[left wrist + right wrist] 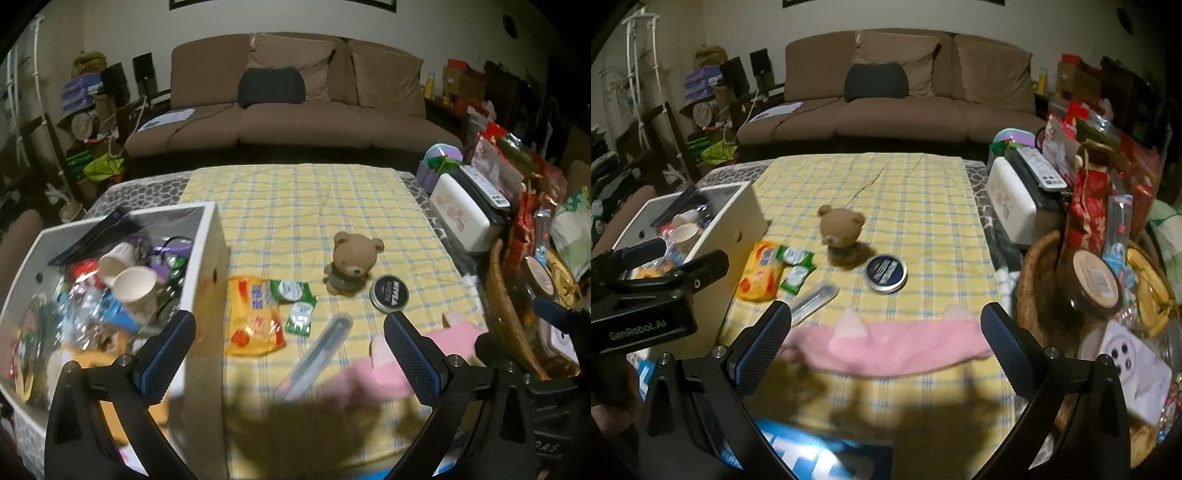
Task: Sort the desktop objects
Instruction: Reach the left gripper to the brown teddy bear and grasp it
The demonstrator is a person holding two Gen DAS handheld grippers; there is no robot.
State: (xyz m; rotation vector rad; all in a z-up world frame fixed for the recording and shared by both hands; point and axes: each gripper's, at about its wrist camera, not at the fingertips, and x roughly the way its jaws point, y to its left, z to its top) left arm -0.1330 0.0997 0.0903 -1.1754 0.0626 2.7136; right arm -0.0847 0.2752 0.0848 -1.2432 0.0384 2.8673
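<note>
On the yellow checked cloth (pixel 295 199) lie a brown bear figure (pixel 352 260), a dark round tin (pixel 389 293), an orange snack packet (pixel 255 321), two green sachets (pixel 299 302), a clear pen case (pixel 317 354) and a pink headband (pixel 886 343). My left gripper (pixel 290 354) hovers open above the pen case, touching nothing. My right gripper (pixel 886 339) hangs open over the pink headband, jaws wide and empty. The left gripper (pixel 657 291) also shows at the left edge of the right wrist view.
A white box (pixel 207 251) full of cups and wrappers stands at the left. At the right sit a wicker basket (pixel 1034 280) with jars and snacks, a white case (pixel 1012 201) and remotes. A brown sofa (pixel 295 110) lies beyond the table.
</note>
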